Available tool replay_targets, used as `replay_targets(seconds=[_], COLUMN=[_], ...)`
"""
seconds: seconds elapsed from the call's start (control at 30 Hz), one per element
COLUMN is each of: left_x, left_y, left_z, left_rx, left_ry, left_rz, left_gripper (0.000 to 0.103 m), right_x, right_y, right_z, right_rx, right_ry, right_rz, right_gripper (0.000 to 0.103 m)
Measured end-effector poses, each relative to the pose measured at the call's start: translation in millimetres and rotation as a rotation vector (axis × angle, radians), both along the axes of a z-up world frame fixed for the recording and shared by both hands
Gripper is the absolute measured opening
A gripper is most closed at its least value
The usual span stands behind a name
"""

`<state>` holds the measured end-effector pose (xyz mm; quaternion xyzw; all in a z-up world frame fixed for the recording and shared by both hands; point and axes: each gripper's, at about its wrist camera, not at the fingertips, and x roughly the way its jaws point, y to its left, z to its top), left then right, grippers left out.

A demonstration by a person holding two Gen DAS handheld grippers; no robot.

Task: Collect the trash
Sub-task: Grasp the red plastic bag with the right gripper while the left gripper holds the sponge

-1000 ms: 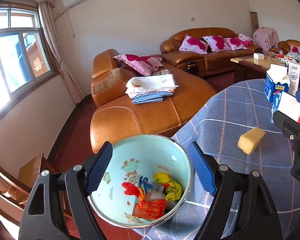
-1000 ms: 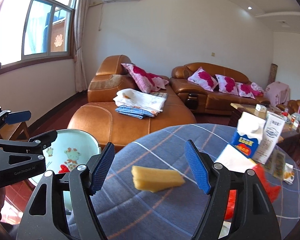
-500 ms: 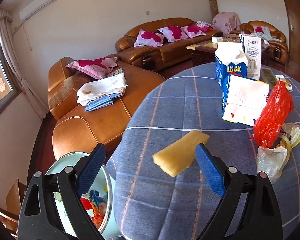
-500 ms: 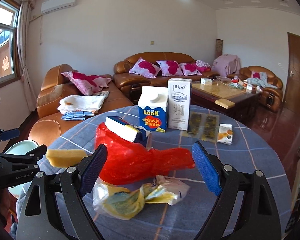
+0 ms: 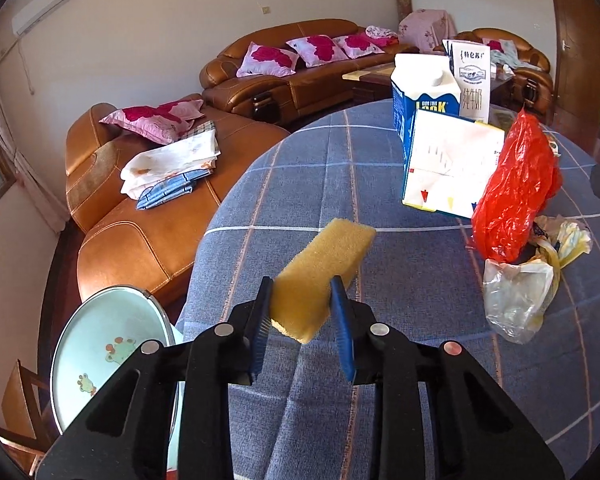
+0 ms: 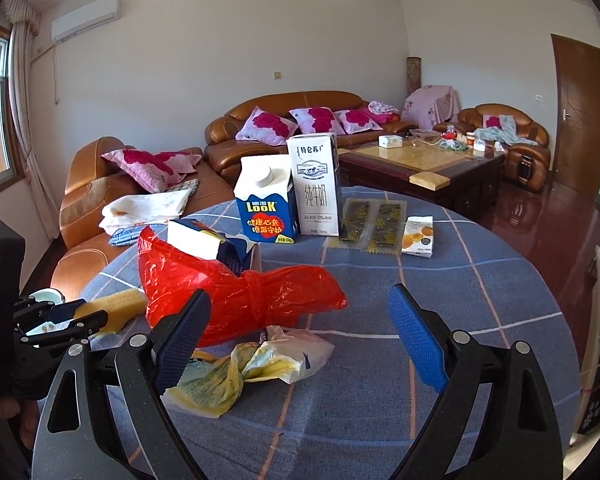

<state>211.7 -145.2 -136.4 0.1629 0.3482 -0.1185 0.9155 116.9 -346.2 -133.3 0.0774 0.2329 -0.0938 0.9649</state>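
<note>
Round desk [image 5: 400, 360] under a blue checked cloth, with a leather sofa [image 5: 148, 240] beyond its edge. A pale blue bin [image 5: 112, 352] stands on the floor just beside the desk. A red plastic bag [image 6: 236, 300] lies mid-desk, touching a crumpled yellow-and-clear wrapper [image 6: 252, 364]; upright milk cartons [image 6: 268, 210] stand behind. Left gripper [image 5: 304, 320]: jaws clenched on a yellow sponge [image 5: 324, 272] near the desk edge. Right gripper [image 6: 296, 336]: jaws released, spread wide above the wrapper.

The bin [image 5: 112, 344] is getting cut off by the left gripper [image 5: 303, 316], so what's inside isn't showing. The red bag [image 6: 236, 296] is covering the boxes' bottoms.
</note>
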Motion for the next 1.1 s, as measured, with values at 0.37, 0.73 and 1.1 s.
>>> replay_targets(seconds=[0.37,0.73,1.1], left_x=[-23.3,-35.6,-55.4], left_y=[39.6,47.6,83.3], left_z=[15.5,19.5,48.7], left_rx=[-0.028,-0.058,-0.106], left_ry=[-0.047,-0.048,-0.112], left_rz=[0.115,0.103,0.188], left_gripper=[0.029,0.029,0.029], right_x=[42.7,42.5,5.1], right_y=[47.8,46.4,52.3], right_z=[12.1,-13.1,24.0], right_rx=[-0.040,0.002,-0.018], right_ry=[-0.011,0.140,-0.050], right_rz=[0.104,0.181,0.196], right_gripper=[0.093,0.011,0.004])
